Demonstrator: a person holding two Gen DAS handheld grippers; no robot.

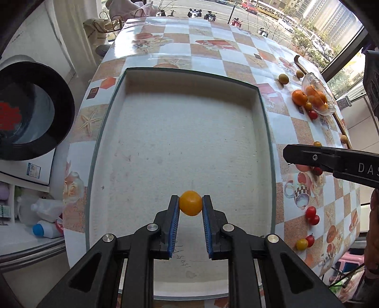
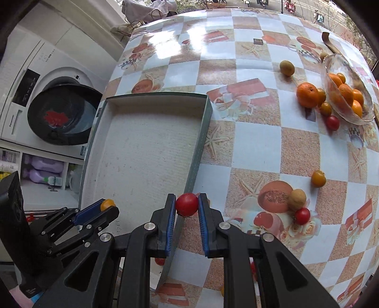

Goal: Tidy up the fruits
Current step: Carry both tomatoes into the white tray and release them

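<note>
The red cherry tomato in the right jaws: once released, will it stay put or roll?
The red cherry tomato looks round and glossy, so it would probably roll. It seems soft-skinned, so hard squeezing may bruise it. The tray's raised wall would likely contain it.

Left of gripper: washing machine [image 2: 35, 99], shelf of bottles [image 2: 45, 173] | ahead: window [image 1: 296, 21], daylit street

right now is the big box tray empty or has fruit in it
Empty: the box tray's white floor lies bare; the yellow tomato is held above it in the left gripper's fingers.
</note>
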